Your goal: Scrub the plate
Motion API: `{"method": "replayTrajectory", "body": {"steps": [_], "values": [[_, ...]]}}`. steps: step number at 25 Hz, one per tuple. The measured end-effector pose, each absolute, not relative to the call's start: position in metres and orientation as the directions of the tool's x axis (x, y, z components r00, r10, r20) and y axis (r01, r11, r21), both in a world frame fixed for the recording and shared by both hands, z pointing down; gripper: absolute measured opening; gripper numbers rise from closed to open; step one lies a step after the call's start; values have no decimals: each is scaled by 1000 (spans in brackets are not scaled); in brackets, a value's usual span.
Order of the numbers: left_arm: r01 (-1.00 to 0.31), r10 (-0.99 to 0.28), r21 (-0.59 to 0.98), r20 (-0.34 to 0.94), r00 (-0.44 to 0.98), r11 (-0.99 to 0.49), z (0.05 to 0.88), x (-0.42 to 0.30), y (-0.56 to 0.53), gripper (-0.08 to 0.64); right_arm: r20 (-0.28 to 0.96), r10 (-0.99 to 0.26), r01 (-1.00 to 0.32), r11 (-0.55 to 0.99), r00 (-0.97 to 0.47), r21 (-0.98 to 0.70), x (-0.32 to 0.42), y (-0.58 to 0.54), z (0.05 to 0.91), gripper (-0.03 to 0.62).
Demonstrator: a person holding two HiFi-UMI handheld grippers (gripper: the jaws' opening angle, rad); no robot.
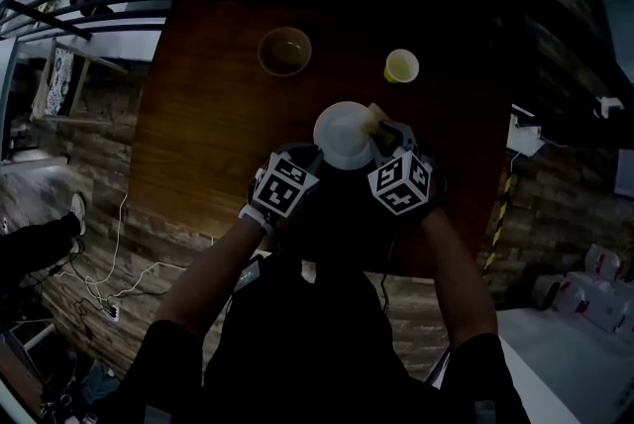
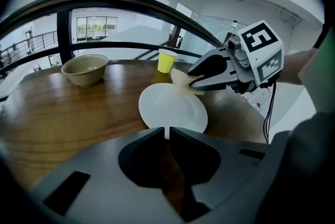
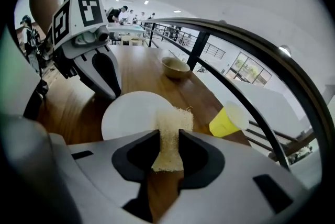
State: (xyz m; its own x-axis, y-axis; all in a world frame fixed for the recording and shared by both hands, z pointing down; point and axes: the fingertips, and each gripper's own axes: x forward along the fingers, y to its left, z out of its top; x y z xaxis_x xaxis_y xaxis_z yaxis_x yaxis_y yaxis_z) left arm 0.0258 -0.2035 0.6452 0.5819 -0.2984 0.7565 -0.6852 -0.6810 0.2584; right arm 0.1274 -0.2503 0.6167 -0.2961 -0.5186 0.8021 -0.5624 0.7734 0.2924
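A white plate (image 1: pixel 339 133) lies on the brown wooden table (image 1: pixel 198 115), just ahead of both grippers. My left gripper (image 1: pixel 315 155) is shut on the plate's near rim; in the left gripper view its jaws (image 2: pixel 168 131) pinch the plate (image 2: pixel 167 105) at its edge. My right gripper (image 1: pixel 381 130) is shut on a pale yellow scrub sponge (image 1: pixel 376 120). In the right gripper view the sponge (image 3: pixel 175 118) sticks out from between the jaws (image 3: pixel 168 136), and its far end rests on the right side of the plate (image 3: pixel 128 113). The left gripper view shows the sponge (image 2: pixel 180 79) touching the plate's far rim.
A tan bowl (image 1: pixel 284 51) stands further back on the table, to the left. A yellow cup (image 1: pixel 401 65) stands at the back right, near the table's far edge. Black railings run beyond the table. Several people stand far off in the right gripper view.
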Motion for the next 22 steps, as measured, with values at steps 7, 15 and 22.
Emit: {"method": "replayTrajectory", "body": {"steps": [7, 15, 22], "values": [[-715, -325, 288, 740, 588, -637, 638, 11, -196, 37, 765, -487, -484, 835, -422, 264, 48, -242, 602, 126], [-758, -358, 305, 740, 570, -577, 641, -21, -189, 37, 794, -404, -394, 890, -453, 228, -6, -230, 631, 126], [-750, -362, 305, 729, 581, -587, 638, -9, -195, 37, 813, -423, -450, 863, -399, 228, 28, -225, 634, 126]]}}
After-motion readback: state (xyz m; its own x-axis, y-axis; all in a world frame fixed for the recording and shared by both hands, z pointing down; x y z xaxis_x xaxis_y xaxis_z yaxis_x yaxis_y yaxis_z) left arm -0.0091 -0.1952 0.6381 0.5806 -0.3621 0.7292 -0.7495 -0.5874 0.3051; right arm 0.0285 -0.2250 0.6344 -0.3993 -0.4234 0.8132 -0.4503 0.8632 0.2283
